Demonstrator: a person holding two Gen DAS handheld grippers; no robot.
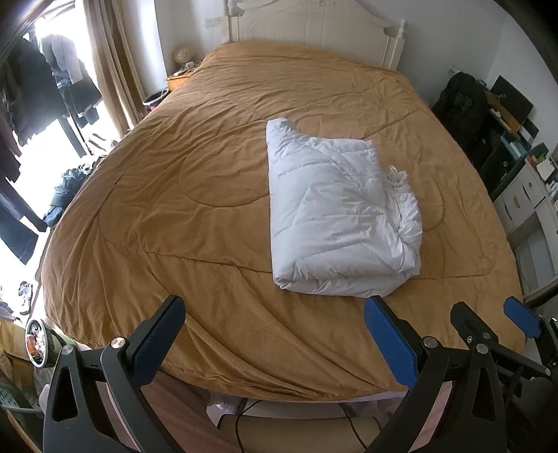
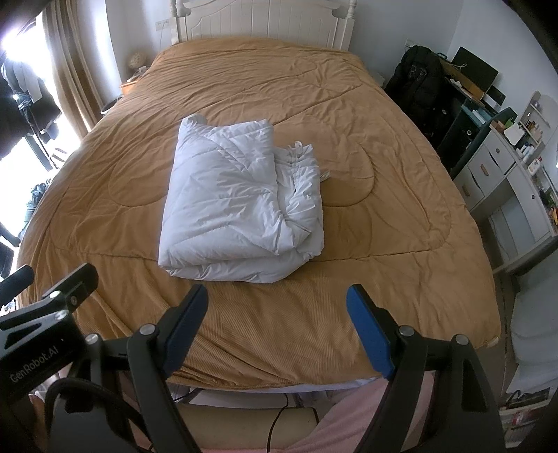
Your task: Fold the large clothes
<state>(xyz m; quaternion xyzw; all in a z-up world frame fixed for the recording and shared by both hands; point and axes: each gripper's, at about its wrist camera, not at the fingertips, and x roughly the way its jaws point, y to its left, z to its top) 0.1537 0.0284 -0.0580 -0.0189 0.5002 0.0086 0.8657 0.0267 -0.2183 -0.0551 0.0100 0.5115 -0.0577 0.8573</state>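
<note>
A white quilted garment point(image 1: 334, 216) lies folded into a thick bundle on the tan bedspread point(image 1: 174, 195), right of the bed's middle; its right side is bunched and crumpled. It also shows in the right wrist view point(image 2: 240, 205), left of centre on the bedspread point(image 2: 383, 209). My left gripper point(image 1: 275, 306) is open and empty above the bed's foot, short of the bundle. My right gripper point(image 2: 277, 296) is open and empty, just short of the bundle's near edge. The right gripper also shows at the right of the left wrist view point(image 1: 488, 310).
A white headboard point(image 2: 265, 21) stands at the far end. A curtain and hanging clothes point(image 1: 52, 87) are at the left by the window. White drawers and shelves point(image 2: 505, 174) and a black bag point(image 2: 418, 80) line the right. Cables run on the floor point(image 2: 279, 414) below the bed's foot.
</note>
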